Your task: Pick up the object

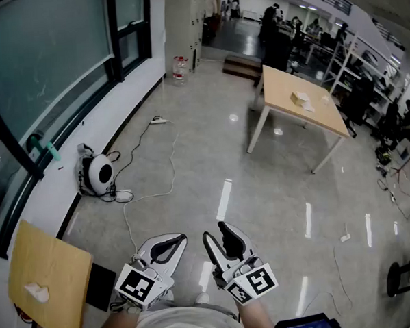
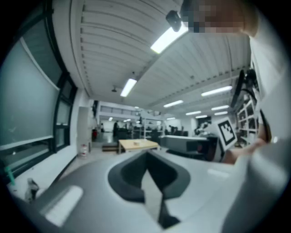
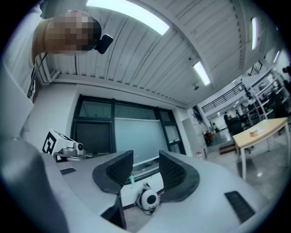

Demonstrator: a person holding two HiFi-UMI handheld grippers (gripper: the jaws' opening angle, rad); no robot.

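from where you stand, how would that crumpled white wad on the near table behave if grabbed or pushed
The wad looks like crumpled tissue or paper, so it is probably very light and would squash rather than resist. Its creased, uneven shape suggests it would not roll. On the smooth table, a push would likely just slide it.

Open floor (image 1: 211,159) ahead
Tabletop (image 1: 280,87) far right, box (image 1: 301,99) on it; round device (image 1: 98,174) left beside the window (image 1: 42,59).
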